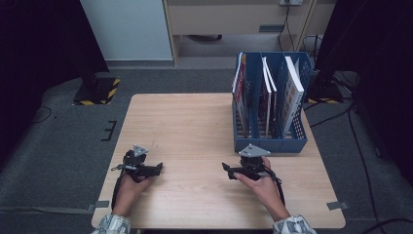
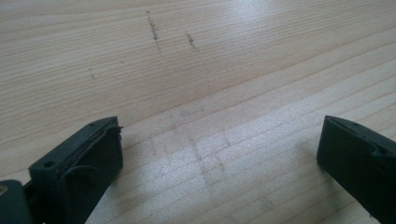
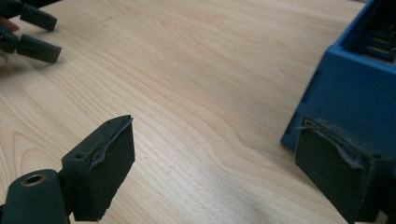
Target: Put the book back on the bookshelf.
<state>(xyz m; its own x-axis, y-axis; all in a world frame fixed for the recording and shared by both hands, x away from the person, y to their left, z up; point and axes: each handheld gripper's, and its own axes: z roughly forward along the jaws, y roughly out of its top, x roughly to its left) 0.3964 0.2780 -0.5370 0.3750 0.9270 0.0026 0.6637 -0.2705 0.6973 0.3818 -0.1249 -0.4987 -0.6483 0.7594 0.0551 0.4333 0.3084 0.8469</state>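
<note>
- Left gripper [image 1: 158, 168] low over the near-left of the wooden table [image 1: 185, 122], jaws wide apart with bare pale wood grain between them, gripping nothing.
- Right gripper [image 1: 226, 168] near the table's middle front, jaws spread wide and empty, just beside the blue file rack [image 1: 271, 145].
- Rack is perforated blue plastic with upright dividers, standing on the table's right side; books [image 1: 292, 95] stand in its slots, leaning slightly.
- Jaw pads black, matte, block-shaped, edges worn.

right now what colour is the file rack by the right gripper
Blue; the file rack shows best in the high view.
</note>
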